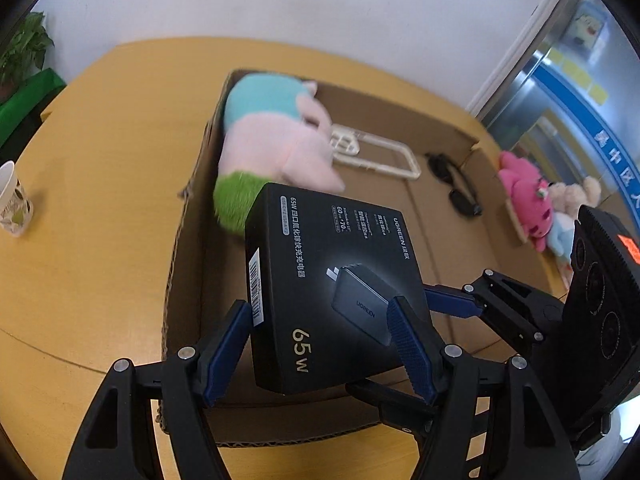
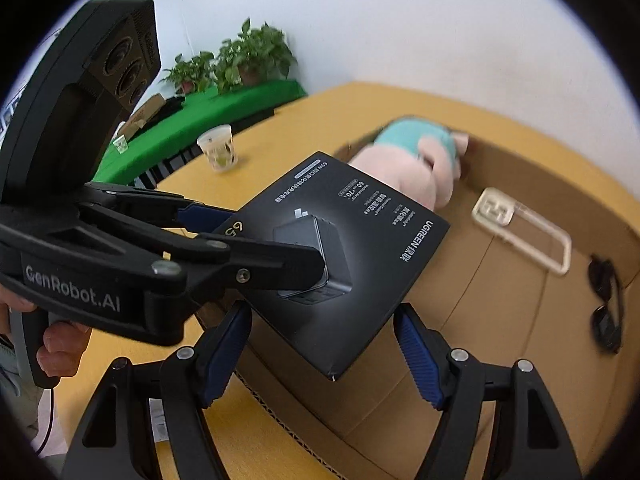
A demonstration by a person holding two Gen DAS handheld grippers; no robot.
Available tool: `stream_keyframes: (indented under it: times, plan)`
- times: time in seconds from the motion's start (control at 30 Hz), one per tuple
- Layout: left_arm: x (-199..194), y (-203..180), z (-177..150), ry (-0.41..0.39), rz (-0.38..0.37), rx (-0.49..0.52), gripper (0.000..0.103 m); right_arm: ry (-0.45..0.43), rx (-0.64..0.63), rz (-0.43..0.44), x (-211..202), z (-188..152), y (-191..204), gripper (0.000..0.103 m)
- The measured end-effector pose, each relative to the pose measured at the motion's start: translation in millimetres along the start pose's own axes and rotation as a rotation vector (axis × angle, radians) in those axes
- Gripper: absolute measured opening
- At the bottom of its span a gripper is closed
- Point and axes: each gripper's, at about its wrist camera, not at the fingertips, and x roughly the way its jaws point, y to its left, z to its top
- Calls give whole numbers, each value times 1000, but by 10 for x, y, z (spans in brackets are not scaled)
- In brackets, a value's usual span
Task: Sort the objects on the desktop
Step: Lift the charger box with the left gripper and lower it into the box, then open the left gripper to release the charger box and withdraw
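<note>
Here, your left gripper fingers clamp the black charger box by its side edges | your right gripper fingers stand open around its near corner | box hangs over the open cardboard box | inside: plush toy, clear phone case, sunglasses | paper cup on table.
</note>
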Motion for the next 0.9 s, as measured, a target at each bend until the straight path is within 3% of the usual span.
stream_keyframes:
  times: [0.3, 0.43, 0.5, 0.6, 0.67, 0.73, 0.77, 0.9]
  plan:
    - [147, 80, -96, 91, 116, 5, 67, 90, 160, 143, 303, -119, -148, 73]
    - [92, 115, -122, 81, 164, -4, 67, 92, 195, 159, 220, -147, -156, 73]
    - [-68, 168, -144, 28, 146, -37, 67, 59, 212, 119, 36, -177, -168, 74]
    - [-514, 106, -269, -126, 163, -42, 71, -42, 238, 21, -390, -259, -187, 75]
    - [-819, -45, -427, -250, 176, -7, 80, -104, 243, -103, -684, -362, -153, 80]
    - [-1071, -239, -623, -378, 182, 36, 103, -151, 272, -241, -963, -528, -152, 81]
    - [-1169, -356, -739, -441, 176, 62, 103, -159, 293, -284, -1056, -610, -161, 81]
    - [-1195, -760, -935, -510, 138, 149, 103, -189, 352, -405, -1337, -896, -206, 81]
